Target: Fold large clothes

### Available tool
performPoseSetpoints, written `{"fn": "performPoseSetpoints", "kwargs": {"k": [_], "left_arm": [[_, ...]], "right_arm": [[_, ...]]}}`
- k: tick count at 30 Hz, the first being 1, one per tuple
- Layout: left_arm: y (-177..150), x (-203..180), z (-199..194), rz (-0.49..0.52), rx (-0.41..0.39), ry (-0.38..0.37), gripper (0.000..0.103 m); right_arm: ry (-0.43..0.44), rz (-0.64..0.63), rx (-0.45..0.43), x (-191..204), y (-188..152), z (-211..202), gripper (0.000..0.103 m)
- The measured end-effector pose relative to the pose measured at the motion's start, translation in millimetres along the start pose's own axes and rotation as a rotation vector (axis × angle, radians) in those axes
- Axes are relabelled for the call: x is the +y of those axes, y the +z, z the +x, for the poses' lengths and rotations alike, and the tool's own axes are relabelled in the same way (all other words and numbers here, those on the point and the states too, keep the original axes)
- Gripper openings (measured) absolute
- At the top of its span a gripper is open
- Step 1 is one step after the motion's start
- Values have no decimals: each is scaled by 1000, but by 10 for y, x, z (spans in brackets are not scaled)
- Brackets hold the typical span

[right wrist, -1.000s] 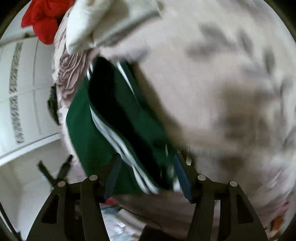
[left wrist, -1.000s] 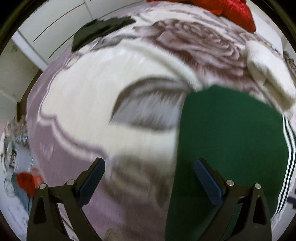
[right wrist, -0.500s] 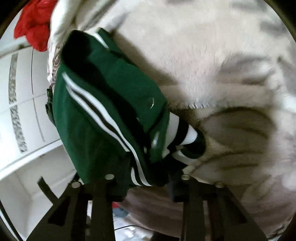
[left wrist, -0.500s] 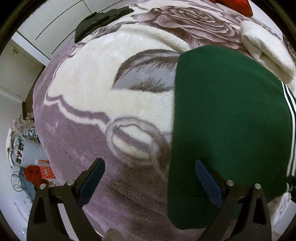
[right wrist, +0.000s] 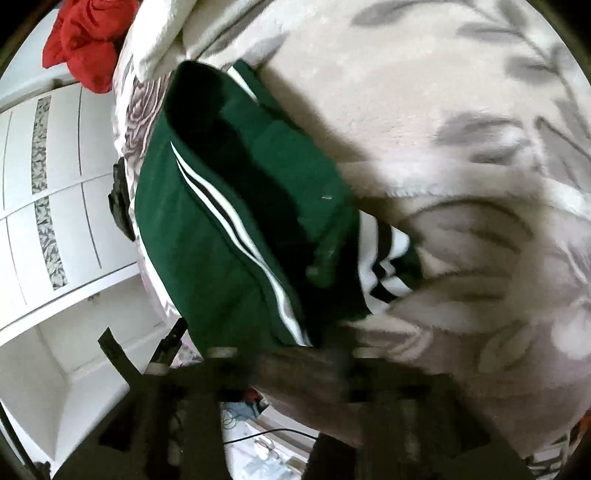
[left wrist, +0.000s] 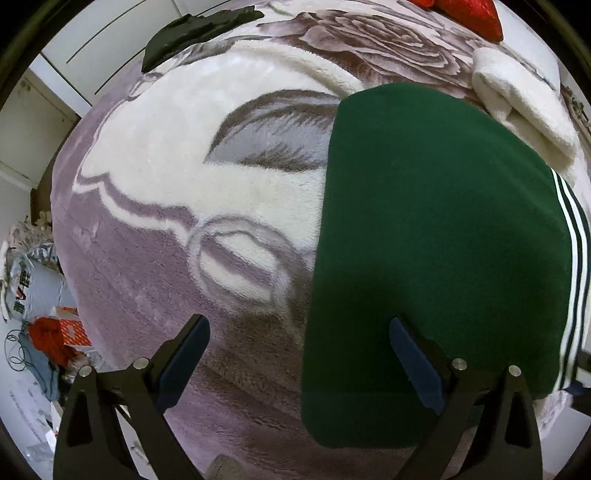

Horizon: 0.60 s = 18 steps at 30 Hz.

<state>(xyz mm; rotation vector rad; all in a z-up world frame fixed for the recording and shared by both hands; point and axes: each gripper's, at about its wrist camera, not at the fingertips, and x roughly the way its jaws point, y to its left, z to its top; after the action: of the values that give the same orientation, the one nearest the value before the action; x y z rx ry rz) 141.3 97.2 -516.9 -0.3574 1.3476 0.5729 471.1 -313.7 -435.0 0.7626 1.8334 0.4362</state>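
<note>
A green jacket with white stripes lies folded flat on the floral plush blanket. My left gripper is open and empty, hovering above the jacket's left edge. In the right wrist view the green jacket shows its striped cuff and several folded layers. My right gripper is blurred at the jacket's near edge; its fingers look drawn together on the hem.
A folded white blanket and red cloth lie behind the jacket. A black garment lies at the blanket's far left edge. White cupboards stand beside the bed. Clutter lies on the floor at left.
My right gripper has closed from open onto the jacket's near edge and pulled back. My left gripper stayed open while its view steadied over the jacket's left edge.
</note>
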Motion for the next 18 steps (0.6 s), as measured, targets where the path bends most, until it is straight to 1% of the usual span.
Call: {"fn": "performPoseSetpoints", "kwargs": {"k": [1,2,3,4,5,6,8,9,10,11,13,15,16,17,18], "left_arm": [[-5,-4,-3,3,-3,2,100],[-9,-6,-10,5,-6,3,100],[-12,-8,-29,8,-8,4,100],[-16,-7,-45,10,-10,1,100],[-22,-5,-63,11,-11,-4,100],[-33,-3,-94,11,-12,-9,100],[-50,-5,-143,3,-17,-21,100],[-52,-16,-153,3,-19,-28,100],[-59,-42,-160,7,-20,-39,101],[-62,-60,-158,9,-21,-47,101],[-72,-117,-117,15,-30,-53,101],[-76,-178,0,41,-16,-30,101],[-73,-191,52,45,-3,-29,101],[-69,-194,83,44,7,-36,101],[-60,-185,96,41,14,-42,101]], "right_arm": [[-5,28,11,-16,15,102,58],[-26,45,1,-36,13,153,27],[-50,37,-7,-23,-11,192,15],[-79,24,-31,21,-48,165,15],[-106,9,-77,103,-118,67,15],[-98,18,-112,161,-180,-34,14],[-12,79,-183,254,-309,-323,13],[-1,78,-217,304,-350,-436,12],[-14,49,-272,381,-380,-579,6],[-50,20,-298,416,-367,-632,6],[-148,14,-292,337,-265,-535,6],[-244,15,-229,162,-109,-275,6],[-276,17,-186,90,-44,-108,6],[-282,27,-130,38,13,30,7],[-269,65,-93,-46,50,95,7]]}}
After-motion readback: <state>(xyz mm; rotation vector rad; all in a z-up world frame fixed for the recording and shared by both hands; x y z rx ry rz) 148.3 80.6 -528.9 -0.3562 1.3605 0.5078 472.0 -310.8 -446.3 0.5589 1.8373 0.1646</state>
